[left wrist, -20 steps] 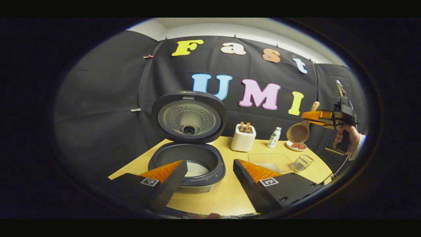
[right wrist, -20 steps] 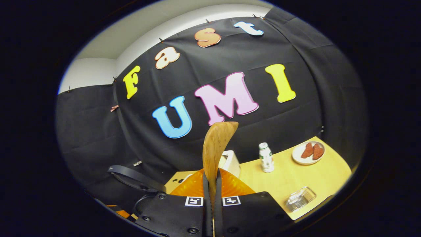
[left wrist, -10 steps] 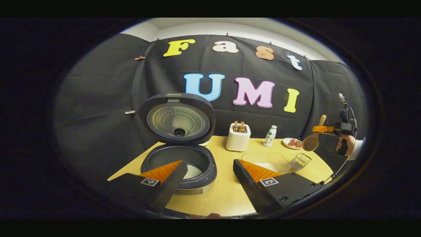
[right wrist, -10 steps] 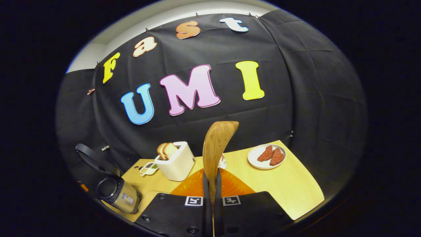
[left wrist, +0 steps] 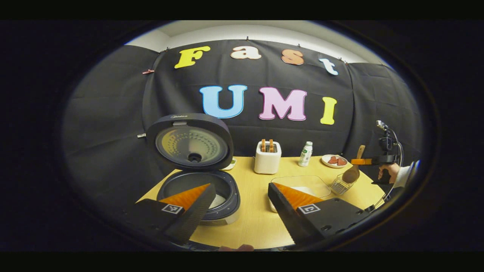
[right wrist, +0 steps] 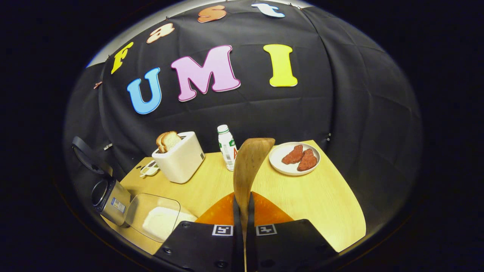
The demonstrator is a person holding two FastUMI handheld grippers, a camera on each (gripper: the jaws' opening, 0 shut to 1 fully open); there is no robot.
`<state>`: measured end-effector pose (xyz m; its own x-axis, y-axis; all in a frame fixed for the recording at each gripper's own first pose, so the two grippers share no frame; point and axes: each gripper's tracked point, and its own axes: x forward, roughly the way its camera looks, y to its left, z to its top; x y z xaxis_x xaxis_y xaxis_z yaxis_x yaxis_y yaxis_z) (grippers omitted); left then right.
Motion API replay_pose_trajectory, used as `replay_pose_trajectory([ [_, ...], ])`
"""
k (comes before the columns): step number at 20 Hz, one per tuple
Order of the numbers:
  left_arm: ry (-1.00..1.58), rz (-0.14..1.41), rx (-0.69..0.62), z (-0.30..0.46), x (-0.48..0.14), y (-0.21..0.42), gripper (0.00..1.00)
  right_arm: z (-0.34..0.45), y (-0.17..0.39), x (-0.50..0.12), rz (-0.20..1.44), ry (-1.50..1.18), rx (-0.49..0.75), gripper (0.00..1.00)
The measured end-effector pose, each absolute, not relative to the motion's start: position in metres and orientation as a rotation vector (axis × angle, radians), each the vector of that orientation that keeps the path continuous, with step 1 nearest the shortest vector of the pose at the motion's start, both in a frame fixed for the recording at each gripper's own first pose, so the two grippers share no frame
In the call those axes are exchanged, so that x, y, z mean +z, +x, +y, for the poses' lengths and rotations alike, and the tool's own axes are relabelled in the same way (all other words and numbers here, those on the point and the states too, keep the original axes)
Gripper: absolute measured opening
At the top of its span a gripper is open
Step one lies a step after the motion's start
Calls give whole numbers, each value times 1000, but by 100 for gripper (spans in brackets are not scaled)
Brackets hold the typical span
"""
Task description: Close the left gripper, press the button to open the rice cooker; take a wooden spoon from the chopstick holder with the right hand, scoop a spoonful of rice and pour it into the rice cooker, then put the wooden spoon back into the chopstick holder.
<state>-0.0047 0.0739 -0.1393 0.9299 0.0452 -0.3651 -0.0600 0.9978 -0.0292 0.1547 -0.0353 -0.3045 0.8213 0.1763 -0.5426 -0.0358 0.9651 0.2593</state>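
The rice cooker (left wrist: 233,187) stands open, its round lid (left wrist: 189,141) upright and white rice in the pot. My left gripper (left wrist: 240,189) hovers open in front of it with nothing between the fingers. Far right, a hand holds my right gripper (left wrist: 365,161), shut on the wooden spoon (left wrist: 351,173). The spoon's bowl hangs just above the wire chopstick holder (left wrist: 339,186). In the right gripper view the wooden spoon (right wrist: 249,162) sticks out edge-on from the right gripper (right wrist: 242,211), over the table (right wrist: 321,204). A clear rice container (left wrist: 315,182) lies between cooker and holder.
A white toaster (right wrist: 179,156) with bread, a small bottle (right wrist: 227,147) and a plate (right wrist: 280,166) with two reddish pieces stand along the back. The rice container (right wrist: 155,221) and the cooker (right wrist: 107,196) sit at the left of the right gripper view.
The right gripper has carried the spoon right and down, away from the cooker, to just above the wire holder. The left gripper has drawn back a little and stays open.
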Motion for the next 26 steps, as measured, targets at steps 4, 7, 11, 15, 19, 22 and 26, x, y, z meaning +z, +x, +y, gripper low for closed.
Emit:
replay_pose_trajectory([
  [4, -30, 384, 59, 72, -135, -8, 98, -34, 158, -332, 645, 327, 100, 8],
  [7, -23, 388, 61, 71, -134, -9, 98, -38, 155, -350, 680, 380, 69, 9],
  [11, -19, 379, 62, 69, -130, -9, 95, -41, 153, -359, 699, 436, 50, 13],
  [15, -35, 371, 65, 68, -128, -9, 95, -53, 154, -356, 695, 498, 3, 22],
  [19, -36, 346, 66, 68, -119, -7, 95, -60, 148, -353, 702, 497, -18, 29],
  [22, -28, 324, 62, 67, -110, -4, 95, -67, 142, -348, 707, 494, -39, 74],
  [26, -22, 257, 68, 70, -80, 4, 95, -81, 129, -330, 700, 499, -128, 98],
])
